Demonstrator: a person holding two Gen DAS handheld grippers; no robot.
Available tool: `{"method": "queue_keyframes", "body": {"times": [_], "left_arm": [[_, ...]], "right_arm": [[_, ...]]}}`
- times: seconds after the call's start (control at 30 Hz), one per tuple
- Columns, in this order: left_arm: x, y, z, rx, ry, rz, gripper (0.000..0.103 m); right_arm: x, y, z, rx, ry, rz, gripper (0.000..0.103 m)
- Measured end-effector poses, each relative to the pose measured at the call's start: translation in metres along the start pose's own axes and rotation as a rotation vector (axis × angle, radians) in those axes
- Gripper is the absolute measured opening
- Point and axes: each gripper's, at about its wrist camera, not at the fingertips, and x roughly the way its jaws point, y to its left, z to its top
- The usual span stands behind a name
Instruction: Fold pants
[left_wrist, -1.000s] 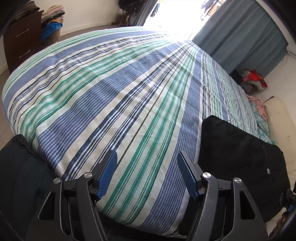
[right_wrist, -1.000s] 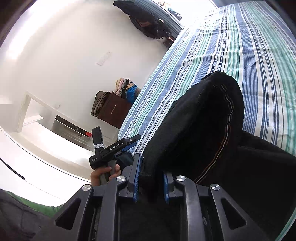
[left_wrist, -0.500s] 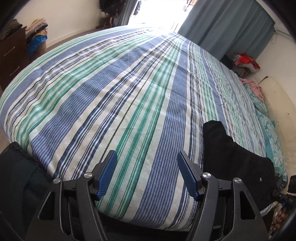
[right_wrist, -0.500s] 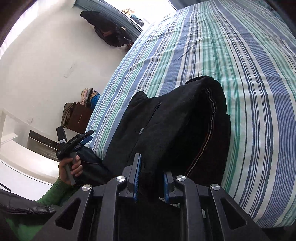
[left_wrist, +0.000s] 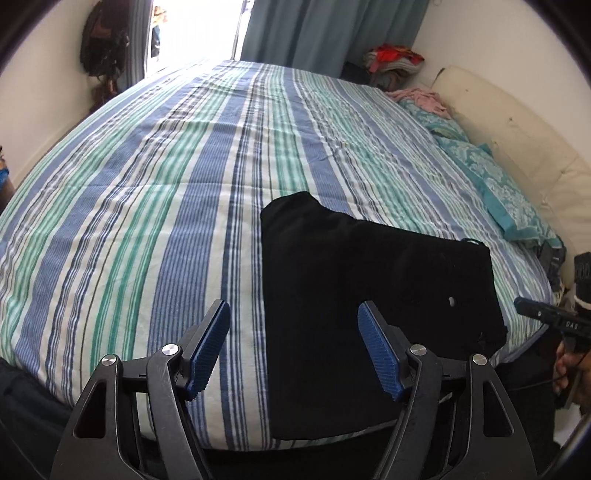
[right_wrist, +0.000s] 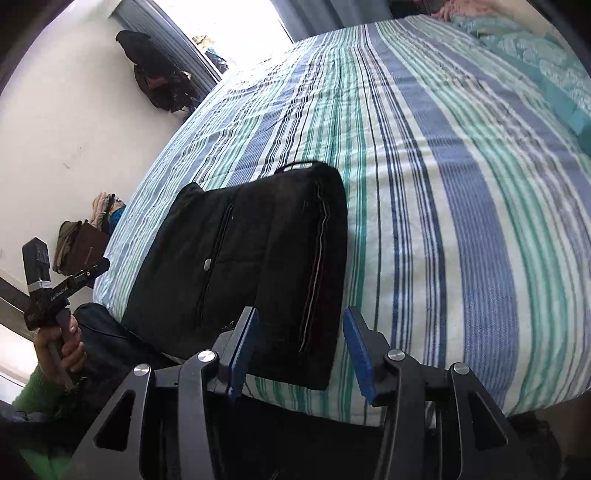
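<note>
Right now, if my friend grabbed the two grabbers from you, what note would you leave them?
Left gripper: opening, nothing between its pads, above the bed's near edge.
Right gripper: opening; the pads no longer press the cloth.
Black pants: lying folded in a flat bundle on the striped bedspread, at the near edge.
Done: pants look folded and set down.
Left: probably only tidy the bundle's edges, if anything.
</note>
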Motion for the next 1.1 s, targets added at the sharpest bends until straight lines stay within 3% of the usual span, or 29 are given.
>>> {"method": "queue_keyframes", "body": {"times": [0.1, 0.17, 0.27, 0.33, 0.37, 0.4, 0.5, 0.6, 0.73, 0.83, 0.9, 1.0, 1.1], "left_arm": [[0.014, -0.029, -0.006, 0.096, 0.019, 0.005, 0.074], [0.023, -0.042, -0.015, 0.143, 0.041, 0.005, 0.074], [0.042, -0.052, -0.035, 0.202, 0.111, 0.029, 0.075], [0.056, -0.058, -0.049, 0.288, 0.154, 0.085, 0.080], [0.056, -0.063, -0.053, 0.336, 0.144, 0.105, 0.080], [0.052, -0.066, -0.053, 0.357, 0.131, 0.118, 0.080], [0.040, -0.061, -0.040, 0.299, 0.160, 0.080, 0.081], [0.031, -0.049, -0.006, 0.212, 0.115, 0.010, 0.085], [0.056, -0.041, 0.051, 0.171, 0.114, 0.043, 0.086], [0.090, -0.035, 0.076, 0.129, 0.145, 0.062, 0.086], [0.118, -0.033, 0.081, 0.129, 0.189, 0.102, 0.086], [0.148, -0.025, 0.077, 0.118, 0.245, 0.200, 0.088], [0.139, -0.015, 0.076, 0.052, 0.234, 0.176, 0.090]], "right_arm": [[-0.020, 0.032, 0.021, -0.139, -0.093, -0.014, 0.049], [-0.015, 0.057, 0.027, -0.216, -0.106, 0.013, 0.049], [0.022, 0.078, 0.010, -0.279, -0.045, 0.039, 0.048], [0.060, 0.072, -0.011, -0.285, 0.071, 0.015, 0.048], [0.075, 0.066, -0.023, -0.288, 0.108, -0.008, 0.046], [0.076, 0.066, -0.028, -0.303, 0.089, -0.016, 0.046], [0.063, 0.072, -0.022, -0.317, 0.088, -0.040, 0.045], [0.037, 0.082, 0.000, -0.336, 0.021, -0.017, 0.045], [0.026, 0.100, 0.041, -0.405, -0.065, -0.039, 0.045], [0.042, 0.099, 0.060, -0.412, -0.094, -0.024, 0.045], [0.069, 0.086, 0.063, -0.378, -0.060, -0.006, 0.045], [0.116, 0.049, 0.049, -0.260, 0.053, -0.044, 0.045], [0.106, 0.030, 0.036, -0.157, -0.023, 0.019, 0.044]]}}
